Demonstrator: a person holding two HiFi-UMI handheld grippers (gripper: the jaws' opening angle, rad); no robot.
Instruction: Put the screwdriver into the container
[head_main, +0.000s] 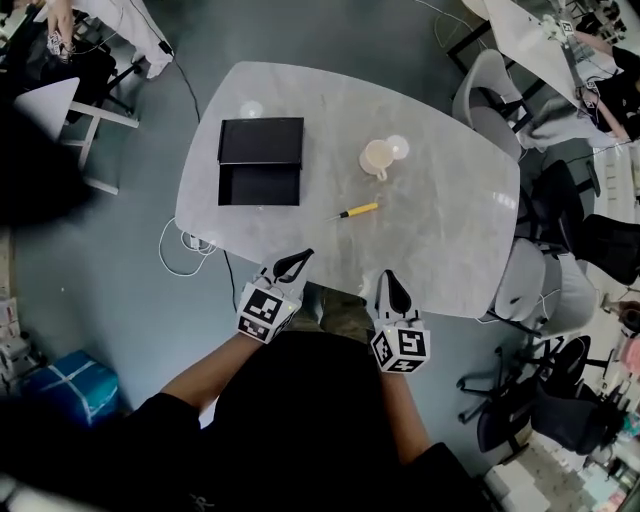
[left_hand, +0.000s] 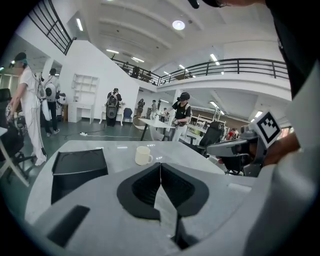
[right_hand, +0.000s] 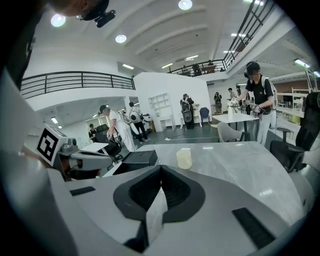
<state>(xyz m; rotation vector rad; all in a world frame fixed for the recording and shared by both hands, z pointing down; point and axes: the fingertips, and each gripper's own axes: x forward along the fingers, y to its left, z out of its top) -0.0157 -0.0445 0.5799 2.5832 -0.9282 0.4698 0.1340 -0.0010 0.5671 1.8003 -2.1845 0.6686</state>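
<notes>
The left gripper (head_main: 292, 264) and right gripper (head_main: 393, 290) hover side by side over the near edge of a pale grey table (head_main: 450, 240). Each gripper's own view shows its jaws pressed together with nothing between them: left (left_hand: 160, 165), right (right_hand: 160, 167). Only the head view shows the yellow-handled screwdriver (head_main: 358, 210), lying near the table's middle, apart from both grippers. The open black container (head_main: 260, 160) sits toward the far left corner, with a cream cup (head_main: 378, 158) to its right. The gripper views show people (right_hand: 257, 100) standing in a hall beyond.
</notes>
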